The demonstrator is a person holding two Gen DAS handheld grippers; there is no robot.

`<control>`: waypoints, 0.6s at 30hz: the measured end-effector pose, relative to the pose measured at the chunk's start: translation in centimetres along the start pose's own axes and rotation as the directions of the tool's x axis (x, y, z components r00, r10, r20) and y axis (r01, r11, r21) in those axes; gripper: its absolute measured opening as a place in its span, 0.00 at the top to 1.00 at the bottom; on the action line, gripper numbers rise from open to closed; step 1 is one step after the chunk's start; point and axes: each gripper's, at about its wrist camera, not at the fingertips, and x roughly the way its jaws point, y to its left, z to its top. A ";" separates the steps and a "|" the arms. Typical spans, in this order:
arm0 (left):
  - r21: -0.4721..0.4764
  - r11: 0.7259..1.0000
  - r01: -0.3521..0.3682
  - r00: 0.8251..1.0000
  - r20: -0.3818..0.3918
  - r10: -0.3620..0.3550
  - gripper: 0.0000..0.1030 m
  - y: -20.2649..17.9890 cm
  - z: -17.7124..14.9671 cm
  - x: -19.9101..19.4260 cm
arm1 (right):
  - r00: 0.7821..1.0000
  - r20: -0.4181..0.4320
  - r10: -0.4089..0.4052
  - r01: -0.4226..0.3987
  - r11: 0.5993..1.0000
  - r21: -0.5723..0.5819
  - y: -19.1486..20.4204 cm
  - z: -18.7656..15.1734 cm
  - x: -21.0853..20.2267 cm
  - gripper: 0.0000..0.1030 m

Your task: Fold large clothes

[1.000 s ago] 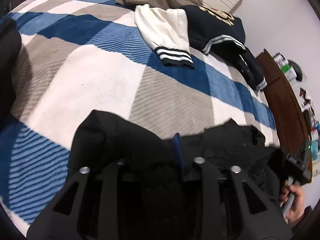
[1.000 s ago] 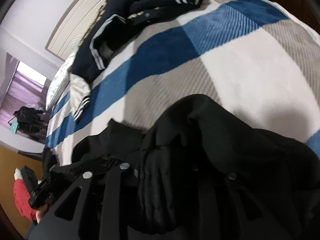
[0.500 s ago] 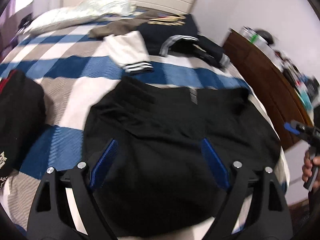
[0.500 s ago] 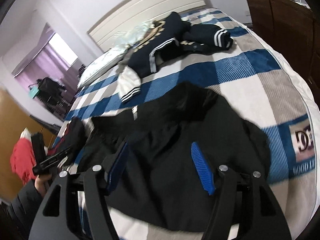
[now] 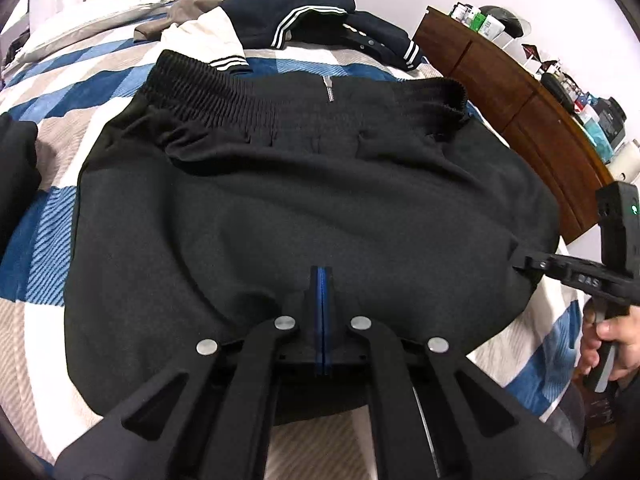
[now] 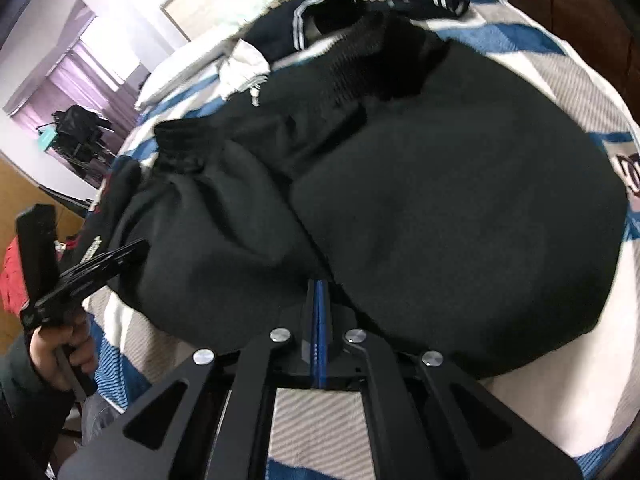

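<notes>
A large black jacket (image 5: pixel 320 184) lies spread on the blue, white and grey checked bed (image 5: pixel 60 128), ribbed hem and zipper pull at the far side. My left gripper (image 5: pixel 322 272) is shut on the jacket's near edge. My right gripper (image 6: pixel 320 286) is shut on the jacket (image 6: pixel 440 208) at its near edge too; a fold ridge runs from it toward the hem. The right gripper also shows in the left wrist view (image 5: pixel 520 260), touching the jacket's right side. The left gripper shows in the right wrist view (image 6: pixel 136 248) at the jacket's left side.
A navy varsity jacket with white sleeves (image 5: pixel 288 4) and a brown garment (image 5: pixel 188 12) lie at the bed's far end. Another black garment (image 5: pixel 16 176) lies at the left. A brown dresser (image 5: pixel 520 96) with bottles stands right of the bed.
Both grippers were open above the spread jacket half a second ago; now both have come down to its near edge and shut on it.
</notes>
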 end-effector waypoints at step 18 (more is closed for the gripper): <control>-0.050 0.998 0.045 0.999 0.029 -0.044 0.96 1.3 -2.2 3.0 | 0.977 0.030 -0.210 0.211 0.975 -0.074 0.5 7.7 0.3 1.00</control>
